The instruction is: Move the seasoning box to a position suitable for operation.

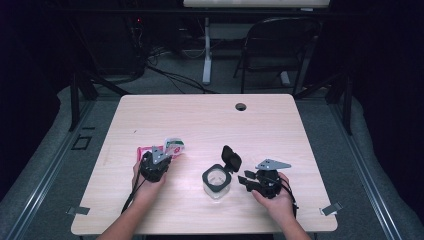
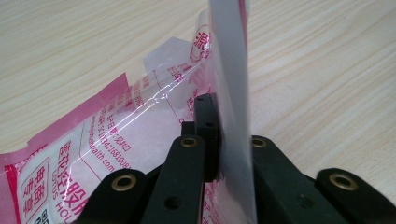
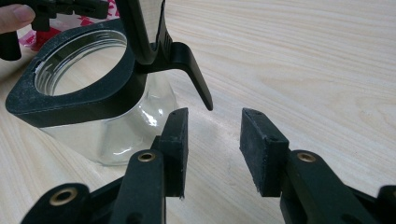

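Plastic pouch (image 2: 140, 126), pink-printed, thin, limp, slippery: left gripper (image 2: 223, 135) clenched on its top edge; likely light. Right gripper (image 3: 214, 140) released, lower centre.

Left gripper (image 1: 161, 159) jaws clamped tight, pointing away from person; right gripper (image 3: 212, 140) jaws parted, held low.

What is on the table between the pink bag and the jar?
Nothing. In the high view, only bare table lies between the pink bag and the jar.
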Tool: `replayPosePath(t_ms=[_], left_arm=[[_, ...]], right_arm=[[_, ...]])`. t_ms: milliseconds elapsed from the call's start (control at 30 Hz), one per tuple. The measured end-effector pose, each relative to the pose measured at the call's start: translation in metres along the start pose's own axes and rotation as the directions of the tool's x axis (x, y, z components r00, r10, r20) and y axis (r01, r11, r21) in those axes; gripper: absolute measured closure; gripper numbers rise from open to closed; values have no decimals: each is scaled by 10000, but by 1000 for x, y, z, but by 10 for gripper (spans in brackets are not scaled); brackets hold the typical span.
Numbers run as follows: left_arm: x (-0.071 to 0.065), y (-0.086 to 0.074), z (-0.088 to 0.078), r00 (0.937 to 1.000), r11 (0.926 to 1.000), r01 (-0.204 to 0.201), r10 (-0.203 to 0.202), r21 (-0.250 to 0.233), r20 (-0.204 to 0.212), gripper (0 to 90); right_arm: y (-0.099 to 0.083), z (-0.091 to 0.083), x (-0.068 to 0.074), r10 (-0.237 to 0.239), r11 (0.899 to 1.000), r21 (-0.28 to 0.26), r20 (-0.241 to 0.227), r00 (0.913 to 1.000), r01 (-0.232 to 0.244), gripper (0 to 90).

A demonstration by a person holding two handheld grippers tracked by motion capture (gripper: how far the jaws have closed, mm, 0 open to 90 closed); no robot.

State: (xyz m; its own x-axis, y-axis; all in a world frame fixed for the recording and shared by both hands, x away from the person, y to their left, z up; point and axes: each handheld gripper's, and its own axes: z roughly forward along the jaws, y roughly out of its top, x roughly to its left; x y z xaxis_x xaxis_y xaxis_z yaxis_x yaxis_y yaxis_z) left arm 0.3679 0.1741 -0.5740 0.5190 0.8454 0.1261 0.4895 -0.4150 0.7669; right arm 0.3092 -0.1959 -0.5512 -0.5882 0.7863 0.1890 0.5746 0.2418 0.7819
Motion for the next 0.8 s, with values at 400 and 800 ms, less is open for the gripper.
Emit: replayPosePath(t_ms=[400,800], left_arm=[[7,5,-12,9994,9996,282,-280,-102,200,900],[26,12,-42,9944,9956,890,-871,-293,602,900]], right_arm=[[0,0,0,7,10000,-16,-32,10000,-7,626],[2,1,-1,-85,10000,23,-30,10000,85,626]])
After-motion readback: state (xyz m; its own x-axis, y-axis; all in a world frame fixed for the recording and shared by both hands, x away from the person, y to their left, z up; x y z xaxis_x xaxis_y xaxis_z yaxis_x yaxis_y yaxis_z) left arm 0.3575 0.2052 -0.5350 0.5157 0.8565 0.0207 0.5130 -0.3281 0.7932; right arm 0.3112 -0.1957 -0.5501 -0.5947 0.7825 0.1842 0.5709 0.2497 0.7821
